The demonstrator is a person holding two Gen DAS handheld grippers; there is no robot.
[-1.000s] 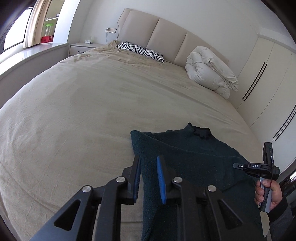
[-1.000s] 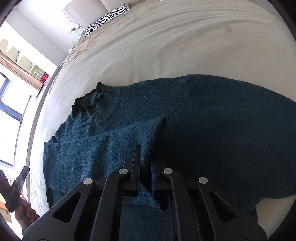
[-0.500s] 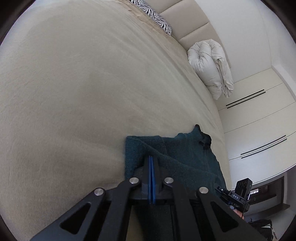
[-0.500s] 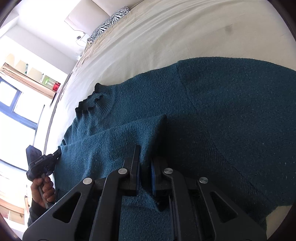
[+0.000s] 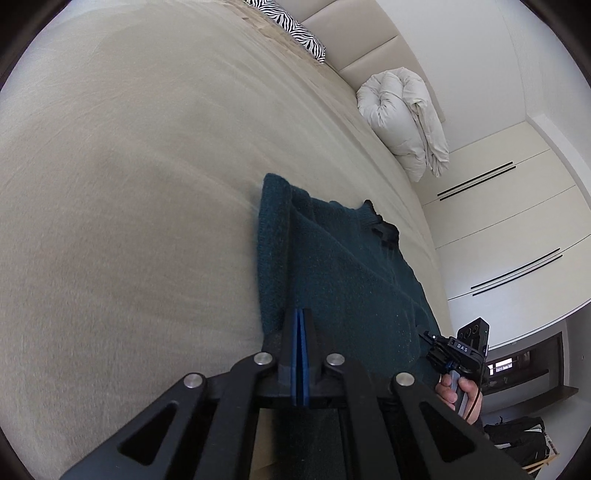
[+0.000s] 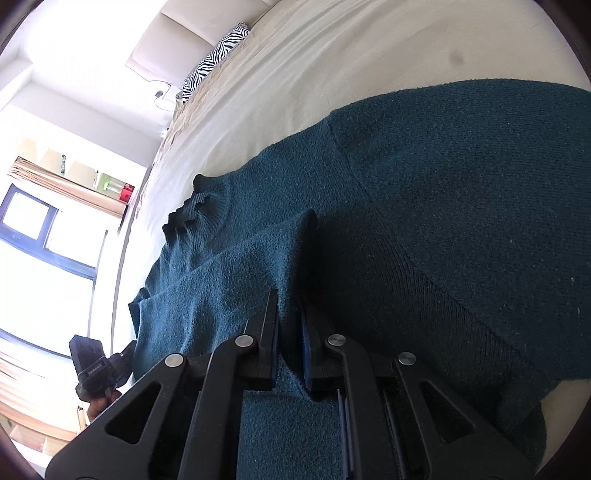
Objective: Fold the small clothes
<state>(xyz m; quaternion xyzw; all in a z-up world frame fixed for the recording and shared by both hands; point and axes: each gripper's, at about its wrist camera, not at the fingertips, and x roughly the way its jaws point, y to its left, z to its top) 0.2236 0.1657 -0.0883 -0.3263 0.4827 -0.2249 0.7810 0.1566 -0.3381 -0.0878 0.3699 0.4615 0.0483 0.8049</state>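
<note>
A dark teal knit sweater (image 5: 332, 266) lies on the beige bed (image 5: 129, 184), its ribbed collar (image 5: 380, 225) at the far end. My left gripper (image 5: 300, 317) is shut on the sweater's left edge and lifts a fold of it off the bed. In the right wrist view the sweater (image 6: 443, 206) spreads wide, collar (image 6: 199, 210) at the left. My right gripper (image 6: 290, 306) is shut on a raised fold of the sweater near its middle. The other gripper shows at the lower left in the right wrist view (image 6: 92, 369) and at the lower right in the left wrist view (image 5: 458, 354).
A zebra pillow (image 5: 291, 29) and a rolled white duvet (image 5: 402, 118) lie at the headboard. White wardrobe doors (image 5: 509, 229) stand beside the bed. A window (image 6: 33, 236) and a shelf are at the left in the right wrist view.
My left gripper closed on the sweater's left edge and lifted it, raising a fold. My right gripper kept its hold on the middle fold and the view tilted.
</note>
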